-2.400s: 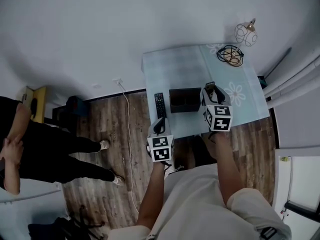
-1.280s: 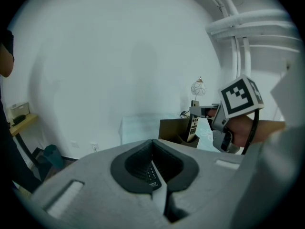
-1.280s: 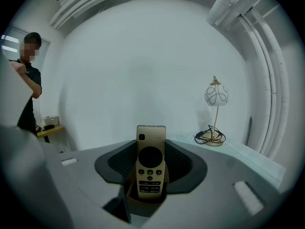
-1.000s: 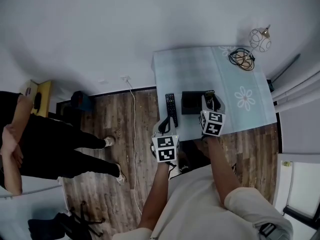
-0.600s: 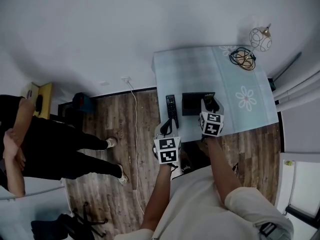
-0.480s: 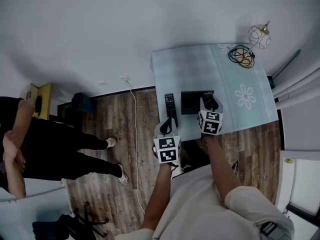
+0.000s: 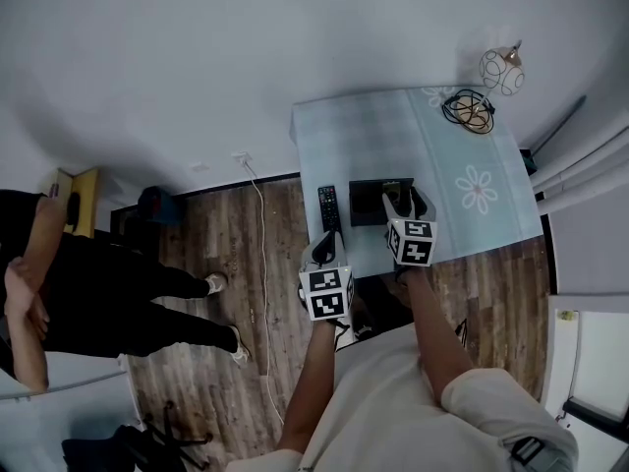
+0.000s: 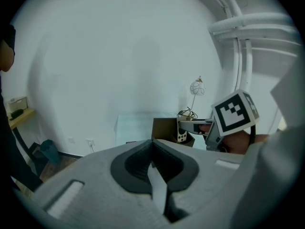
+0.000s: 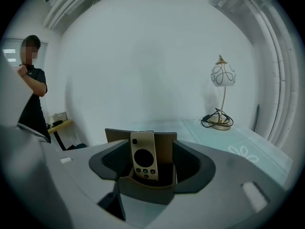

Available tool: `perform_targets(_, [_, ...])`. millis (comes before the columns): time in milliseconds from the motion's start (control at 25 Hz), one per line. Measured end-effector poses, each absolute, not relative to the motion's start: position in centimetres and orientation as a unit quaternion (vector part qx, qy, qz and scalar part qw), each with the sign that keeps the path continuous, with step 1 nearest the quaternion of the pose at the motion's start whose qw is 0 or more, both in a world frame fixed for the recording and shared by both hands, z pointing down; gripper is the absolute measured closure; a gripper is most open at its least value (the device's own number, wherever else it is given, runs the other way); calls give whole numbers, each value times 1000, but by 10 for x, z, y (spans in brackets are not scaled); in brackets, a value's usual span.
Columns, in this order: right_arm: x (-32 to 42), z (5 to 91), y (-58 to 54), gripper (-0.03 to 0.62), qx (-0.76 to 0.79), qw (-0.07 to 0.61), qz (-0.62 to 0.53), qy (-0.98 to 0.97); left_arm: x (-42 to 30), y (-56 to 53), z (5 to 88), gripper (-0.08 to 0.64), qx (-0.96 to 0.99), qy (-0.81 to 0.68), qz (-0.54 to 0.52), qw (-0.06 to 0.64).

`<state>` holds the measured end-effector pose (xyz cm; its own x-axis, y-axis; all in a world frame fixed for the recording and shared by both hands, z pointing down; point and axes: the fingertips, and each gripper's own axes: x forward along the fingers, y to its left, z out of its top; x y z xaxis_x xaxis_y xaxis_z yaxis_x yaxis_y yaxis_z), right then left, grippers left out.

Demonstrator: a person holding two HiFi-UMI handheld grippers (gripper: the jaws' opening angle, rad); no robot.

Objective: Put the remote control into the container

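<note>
A small pale remote [image 9: 144,160] stands upright inside the brown box container [image 9: 164,141], leaning on its wall. My right gripper [image 9: 152,170] is open around it; its jaws have just been opening and the pads stand clear of the remote. From the head view, that right gripper [image 7: 406,199] hangs over the right end of the container [image 7: 373,203]. A black remote [image 7: 328,207] lies on the table left of the box. My left gripper [image 7: 322,251] is shut and empty at the table's near edge. In its own view the left gripper [image 8: 155,175] faces the container [image 8: 163,128].
The pale blue table [image 7: 364,136] carries a globe lamp [image 7: 502,70] with a coiled cord [image 7: 460,109] at its far right corner. A person in black [image 7: 59,283] stands at the left on the wooden floor. A white cable [image 7: 257,254] trails down there.
The right gripper's jaws have spread wider over the container, and the pale remote stands free inside it. The left gripper has kept its place.
</note>
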<state>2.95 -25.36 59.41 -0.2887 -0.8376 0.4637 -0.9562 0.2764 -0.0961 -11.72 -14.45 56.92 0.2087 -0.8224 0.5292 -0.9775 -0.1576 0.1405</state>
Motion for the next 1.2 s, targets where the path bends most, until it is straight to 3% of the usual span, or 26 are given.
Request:
perform_targets(600, [62, 523, -190, 289, 545, 122, 108, -822, -101, -141, 531, 557, 760, -608, 134, 185])
perform_targets(760, [80, 518, -173, 394, 561, 109, 104, -814, -99, -138, 523, 555, 764, -609, 120, 178])
perform_targets(920, [91, 516, -154, 570, 568, 99, 99, -811, -92, -130, 524, 557, 764, -607, 124, 178])
perform_targets(1200, [94, 524, -140, 589, 561, 111, 117, -812, -79, -122, 525, 555, 773, -595, 138, 170])
